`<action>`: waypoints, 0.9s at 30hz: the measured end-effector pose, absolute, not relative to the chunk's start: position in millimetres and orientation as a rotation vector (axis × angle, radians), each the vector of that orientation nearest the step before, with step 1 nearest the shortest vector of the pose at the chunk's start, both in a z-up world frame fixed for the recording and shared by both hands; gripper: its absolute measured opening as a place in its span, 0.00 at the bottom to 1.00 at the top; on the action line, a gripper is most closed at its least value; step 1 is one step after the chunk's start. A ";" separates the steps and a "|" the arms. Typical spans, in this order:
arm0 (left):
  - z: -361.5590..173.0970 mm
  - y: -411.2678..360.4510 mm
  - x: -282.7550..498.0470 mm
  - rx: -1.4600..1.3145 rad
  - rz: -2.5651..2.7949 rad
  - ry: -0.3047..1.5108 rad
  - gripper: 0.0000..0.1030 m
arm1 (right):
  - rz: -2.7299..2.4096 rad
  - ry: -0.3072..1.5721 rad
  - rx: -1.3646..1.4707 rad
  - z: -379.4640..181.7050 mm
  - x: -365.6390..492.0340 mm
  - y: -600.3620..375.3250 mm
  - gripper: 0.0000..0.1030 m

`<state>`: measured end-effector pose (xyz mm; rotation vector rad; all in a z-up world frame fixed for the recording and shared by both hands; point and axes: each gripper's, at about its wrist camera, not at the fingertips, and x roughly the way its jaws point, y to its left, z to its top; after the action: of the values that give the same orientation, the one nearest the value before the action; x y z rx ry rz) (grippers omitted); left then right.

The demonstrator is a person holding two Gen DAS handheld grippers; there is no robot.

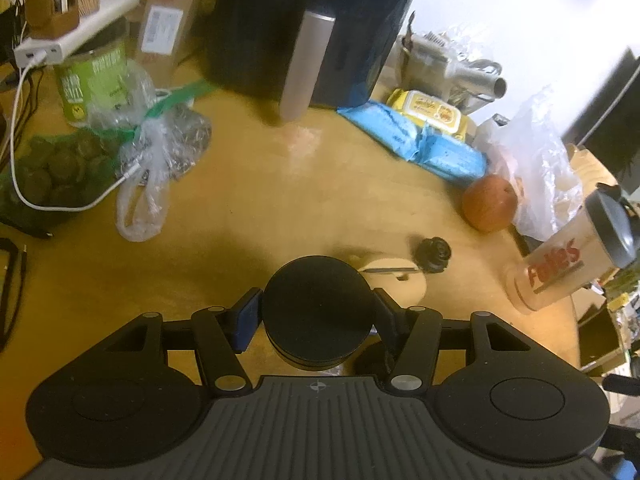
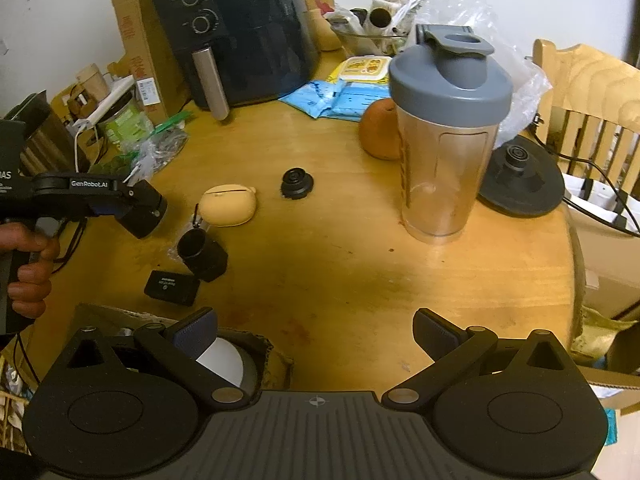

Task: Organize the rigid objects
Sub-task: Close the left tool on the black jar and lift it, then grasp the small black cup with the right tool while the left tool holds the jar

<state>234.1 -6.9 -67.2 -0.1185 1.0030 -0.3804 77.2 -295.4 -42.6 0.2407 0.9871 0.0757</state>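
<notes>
My left gripper (image 1: 316, 316) is shut on a black round canister (image 1: 318, 312), its blue pads pressed against both sides. In the right wrist view the same gripper (image 2: 136, 204) holds the canister (image 2: 144, 210) above the table's left side, with a person's hand on the handle. My right gripper (image 2: 316, 336) stands open over the near table edge, nothing between its fingers. On the table lie a tan earbud case (image 2: 228, 205), a small black cap (image 2: 296, 184), a black cup-shaped piece (image 2: 202, 254) and a flat black box (image 2: 172, 288).
A clear shaker bottle (image 2: 444, 140) with a grey lid stands at right, an orange fruit (image 2: 378, 132) and a kettle base (image 2: 520, 178) beside it. A black air fryer (image 2: 240, 32) stands at the back. A cardboard box (image 2: 276, 356) lies under my right gripper's left finger.
</notes>
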 end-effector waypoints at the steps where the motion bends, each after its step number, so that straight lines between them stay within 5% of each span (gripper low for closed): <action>1: -64.1 -6.6 231.3 -0.111 -0.385 0.996 0.56 | 0.083 0.986 0.238 -42.4 77.9 -294.7 1.00; 27: 7.2 15.0 145.1 -0.065 -0.401 0.873 0.55 | 0.261 0.985 0.069 -45.9 117.6 -254.5 1.00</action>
<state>145.1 15.0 7.2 -0.0653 0.8734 -0.4011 117.6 -254.5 -45.9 0.0685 0.9851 0.2607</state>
